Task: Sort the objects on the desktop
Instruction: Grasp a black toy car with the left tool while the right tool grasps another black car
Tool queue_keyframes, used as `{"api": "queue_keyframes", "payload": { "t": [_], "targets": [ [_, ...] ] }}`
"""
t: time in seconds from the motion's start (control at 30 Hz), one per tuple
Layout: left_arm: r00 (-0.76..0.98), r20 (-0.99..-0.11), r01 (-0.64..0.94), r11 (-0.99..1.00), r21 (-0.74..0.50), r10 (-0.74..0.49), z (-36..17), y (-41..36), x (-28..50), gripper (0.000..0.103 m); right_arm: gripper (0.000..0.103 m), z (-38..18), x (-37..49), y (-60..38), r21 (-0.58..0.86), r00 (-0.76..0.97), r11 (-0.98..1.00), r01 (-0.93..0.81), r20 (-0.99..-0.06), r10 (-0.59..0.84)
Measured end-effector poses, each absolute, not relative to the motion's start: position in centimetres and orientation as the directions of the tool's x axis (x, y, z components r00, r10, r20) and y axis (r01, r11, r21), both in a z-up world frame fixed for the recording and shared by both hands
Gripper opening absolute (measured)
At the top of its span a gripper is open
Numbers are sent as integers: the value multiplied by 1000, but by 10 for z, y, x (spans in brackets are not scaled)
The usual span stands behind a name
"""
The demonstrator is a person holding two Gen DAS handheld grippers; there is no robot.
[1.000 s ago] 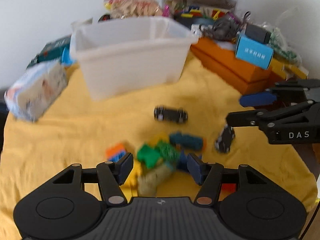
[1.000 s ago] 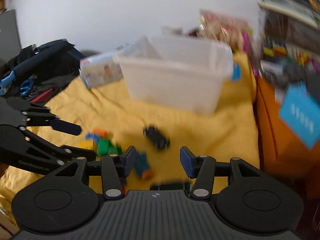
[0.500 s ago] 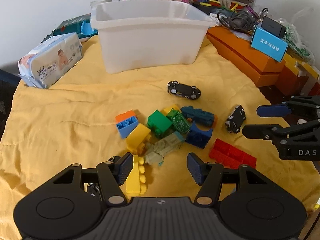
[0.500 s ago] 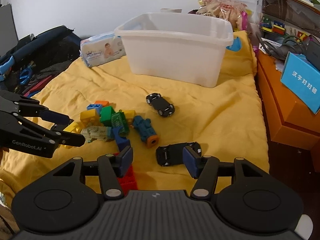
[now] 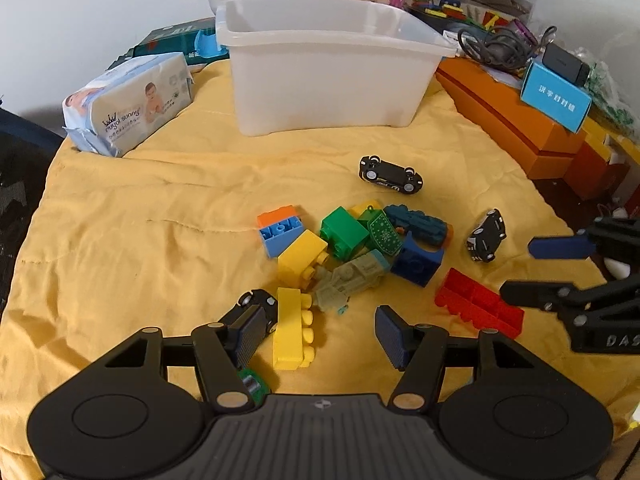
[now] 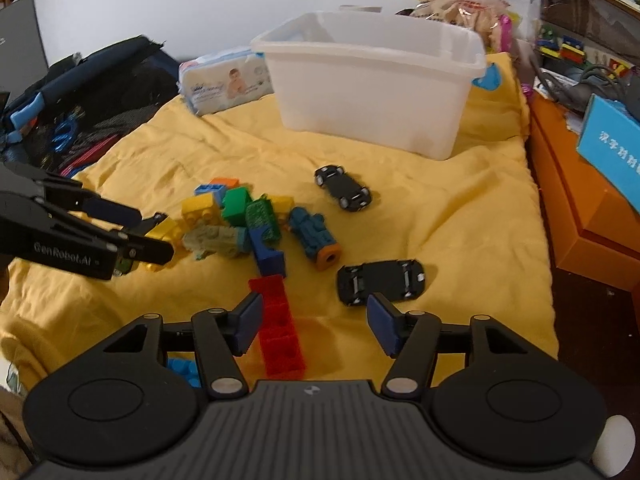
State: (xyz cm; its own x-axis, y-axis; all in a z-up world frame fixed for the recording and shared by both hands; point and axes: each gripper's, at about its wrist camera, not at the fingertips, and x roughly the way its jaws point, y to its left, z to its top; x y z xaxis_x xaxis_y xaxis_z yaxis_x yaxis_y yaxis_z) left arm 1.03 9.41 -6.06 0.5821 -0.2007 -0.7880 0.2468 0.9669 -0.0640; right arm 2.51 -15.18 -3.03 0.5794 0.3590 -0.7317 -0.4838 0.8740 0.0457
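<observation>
Now your studded plastic bricks (image 5: 344,248) lie heaped mid-frame on the wrinkled yellow cloth (image 5: 140,232), smooth white bin (image 5: 328,76) above. Your left gripper (image 5: 320,334) gapes empty over a yellow brick (image 5: 290,328); your right gripper (image 6: 312,322), jaws just widened, holds nothing, a red brick (image 6: 278,326) between them.

A plain pale wall (image 5: 100,4) rises behind the desk, evenly lit with no hard shadows; a crumpled yellow cloth (image 5: 132,240) covers the desk from edge to edge; along its right edge stand stacked orange boxes (image 5: 508,120), a blue carton (image 5: 556,96) on top of them; at the far right corner a clear case (image 6: 580,12) holds books and small coloured items; off the left edge lies a dark bag (image 6: 100,76); dark floor (image 6: 592,320) shows below the orange boxes.
</observation>
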Motion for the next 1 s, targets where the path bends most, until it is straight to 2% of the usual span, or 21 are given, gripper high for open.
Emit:
{"api": "queue_keyframes", "payload": {
  "t": [0.17,0.2,0.23,0.33,0.4,0.57,0.63,0.73,0.9,1.0],
  "targets": [
    [566,-801,241,968,-67,-196,-65,98,3,65,58,-34,22,-146,30,565,864,-503,-745,355],
    [561,-803,243,967,-72,-201,-66,99,1,65,54,-34,21,-146,25,569,865,-502,-743,352],
    [558,-805,244,967,-76,-204,-67,99,-1,65,50,-32,20,-148,16,593,871,-491,-726,348],
    [548,-808,239,966,-95,-215,-69,104,-6,65,49,-24,31,-157,-45,674,898,-438,-678,295],
    [544,-809,234,966,-108,-222,-70,105,-8,65,45,-25,46,-163,-52,677,906,-420,-682,275],
    [559,-800,228,968,-103,-217,-66,104,-15,65,39,-48,88,-190,76,605,947,-313,-752,260],
    [558,-800,227,968,-108,-220,-66,104,-15,65,41,-58,98,-200,173,548,938,-301,-773,319],
    [559,-801,222,969,-104,-215,-66,102,-12,65,42,-63,103,-207,290,524,913,-288,-750,403],
    [571,-792,227,968,-102,-218,-62,94,-3,65,42,-60,95,-193,288,498,894,-344,-751,433],
    [565,-795,245,965,-93,-220,-61,86,7,65,34,-60,96,-190,318,519,887,-336,-723,456]
  ]
}}
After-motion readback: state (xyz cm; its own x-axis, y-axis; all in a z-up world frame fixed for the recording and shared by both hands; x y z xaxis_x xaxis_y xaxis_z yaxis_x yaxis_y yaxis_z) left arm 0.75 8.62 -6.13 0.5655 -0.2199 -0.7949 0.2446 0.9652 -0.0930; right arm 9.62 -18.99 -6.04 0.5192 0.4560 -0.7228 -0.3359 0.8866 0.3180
